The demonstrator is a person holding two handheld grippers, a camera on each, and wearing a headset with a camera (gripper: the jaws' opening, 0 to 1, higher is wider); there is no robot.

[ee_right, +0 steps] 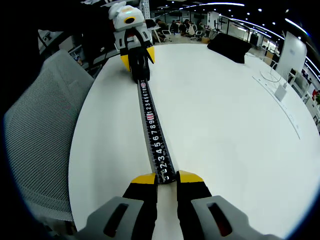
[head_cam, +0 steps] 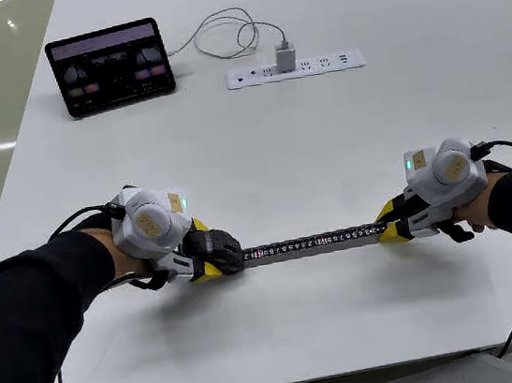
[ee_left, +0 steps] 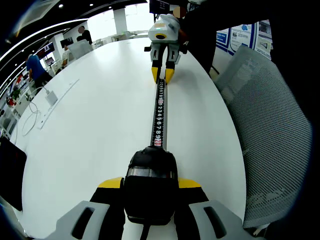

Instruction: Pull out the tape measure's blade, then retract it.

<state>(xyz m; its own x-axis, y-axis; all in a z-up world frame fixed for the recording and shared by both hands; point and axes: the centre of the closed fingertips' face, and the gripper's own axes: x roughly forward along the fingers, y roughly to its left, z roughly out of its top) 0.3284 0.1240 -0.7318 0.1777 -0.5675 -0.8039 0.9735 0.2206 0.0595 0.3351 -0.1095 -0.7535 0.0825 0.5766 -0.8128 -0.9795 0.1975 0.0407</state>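
1. Clamps the tape measure case point(head_cam: 223, 250) in left gripper point(head_cam: 206, 249), 7 o'clock.
2. Pinches extended blade point(head_cam: 315, 241) by its tip in right gripper point(head_cam: 390, 229), 4 o'clock.
3. Looks pulled out; next needs a slow return toward 9 o'clock.

Looked like an open-plan office. Marked as such by a long white bench point(head_cam: 372, 138), a tablet point(head_cam: 110, 66) and power strip point(head_cam: 315, 66) near the top of the head view, a mesh chair point(ee_left: 270, 130), wall posters point(ee_left: 240, 35), and people point(ee_left: 35, 66) at the upper left of the left gripper view.
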